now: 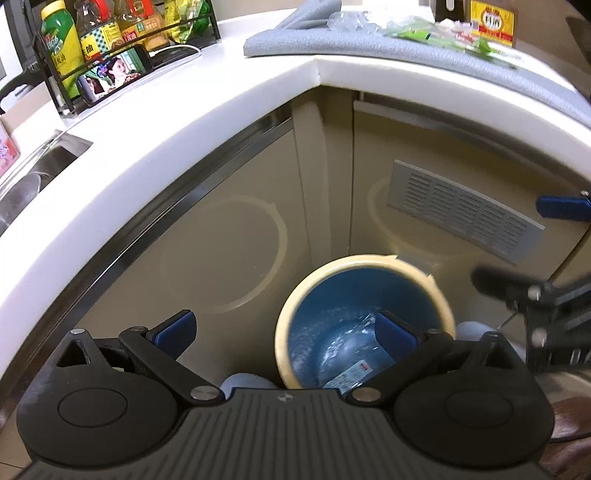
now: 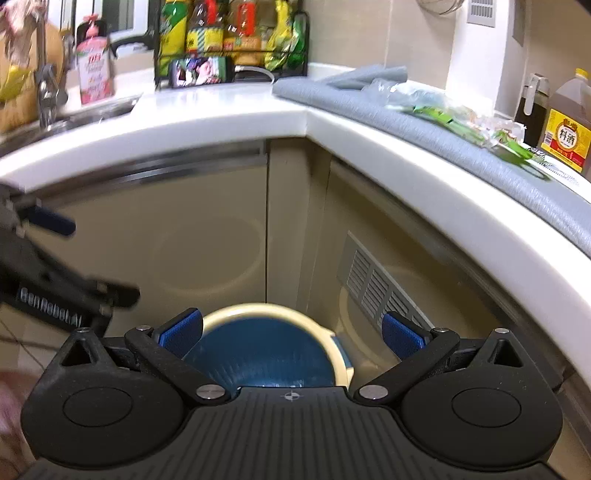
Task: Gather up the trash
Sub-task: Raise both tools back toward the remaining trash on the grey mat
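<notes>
A cream-rimmed trash bin (image 1: 288, 325) with a blue liner stands on the floor in the cabinet corner; it also shows in the right wrist view (image 2: 258, 310). A clear plastic wrapper with a label (image 1: 347, 354) lies inside it. My left gripper (image 1: 284, 328) is open and empty above the bin's left rim. My right gripper (image 2: 291, 332) is open and empty above the bin. More trash, green and clear wrappers (image 2: 454, 118), lies on the grey mat (image 2: 369, 99) on the counter; it also shows in the left wrist view (image 1: 424, 29).
The white L-shaped counter (image 1: 184, 129) overhangs the bin. A rack of bottles (image 2: 229, 33) and a phone (image 2: 199, 72) stand at the back. A sink (image 2: 92, 110) is left, bottles (image 2: 565, 122) right. A vent grille (image 1: 461, 210) is on the cabinet door.
</notes>
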`<state>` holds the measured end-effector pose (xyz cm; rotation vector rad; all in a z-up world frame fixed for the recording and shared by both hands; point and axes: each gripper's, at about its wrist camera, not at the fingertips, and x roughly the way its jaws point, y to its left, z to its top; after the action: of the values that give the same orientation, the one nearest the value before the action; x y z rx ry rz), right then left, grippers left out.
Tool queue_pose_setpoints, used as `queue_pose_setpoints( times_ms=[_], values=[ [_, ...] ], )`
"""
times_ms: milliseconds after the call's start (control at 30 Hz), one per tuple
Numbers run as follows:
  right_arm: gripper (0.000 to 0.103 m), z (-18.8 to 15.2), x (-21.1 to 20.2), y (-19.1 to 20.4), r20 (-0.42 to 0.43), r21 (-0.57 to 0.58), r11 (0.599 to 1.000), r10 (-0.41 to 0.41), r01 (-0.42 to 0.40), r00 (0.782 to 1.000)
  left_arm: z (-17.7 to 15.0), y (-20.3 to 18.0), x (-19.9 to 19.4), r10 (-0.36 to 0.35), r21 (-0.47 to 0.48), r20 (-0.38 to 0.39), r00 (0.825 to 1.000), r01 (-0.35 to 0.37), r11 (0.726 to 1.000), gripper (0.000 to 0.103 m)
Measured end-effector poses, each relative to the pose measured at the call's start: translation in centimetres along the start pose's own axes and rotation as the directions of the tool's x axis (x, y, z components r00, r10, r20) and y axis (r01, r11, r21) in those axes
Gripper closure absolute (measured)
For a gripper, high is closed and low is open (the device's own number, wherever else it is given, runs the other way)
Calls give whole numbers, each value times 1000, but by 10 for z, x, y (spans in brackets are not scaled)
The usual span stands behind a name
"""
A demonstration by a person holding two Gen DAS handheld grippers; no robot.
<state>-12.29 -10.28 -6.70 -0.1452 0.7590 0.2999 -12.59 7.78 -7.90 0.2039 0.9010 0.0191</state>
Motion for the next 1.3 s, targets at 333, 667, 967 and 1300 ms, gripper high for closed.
queue_pose_setpoints(
  times_ms=[333,667,967,1300],
  values=[
    [0,37,-9,-40,117,69,998,-16,8,993,-2,-10,5,-29,14,-63,998,30,999,0],
    [0,90,-7,-102,313,77,988,-150,132,938,-2,-25,6,-149,66,-75,986,154,986,0],
    [0,147,36,-197,427,206,929,-367,306,827,3,-27,3,-168,54,-71,983,172,984,0],
    [0,150,72,-269,303,458,876,-312,149,901,12,-35,4,-266,48,-113,957,273,961,0]
  ],
)
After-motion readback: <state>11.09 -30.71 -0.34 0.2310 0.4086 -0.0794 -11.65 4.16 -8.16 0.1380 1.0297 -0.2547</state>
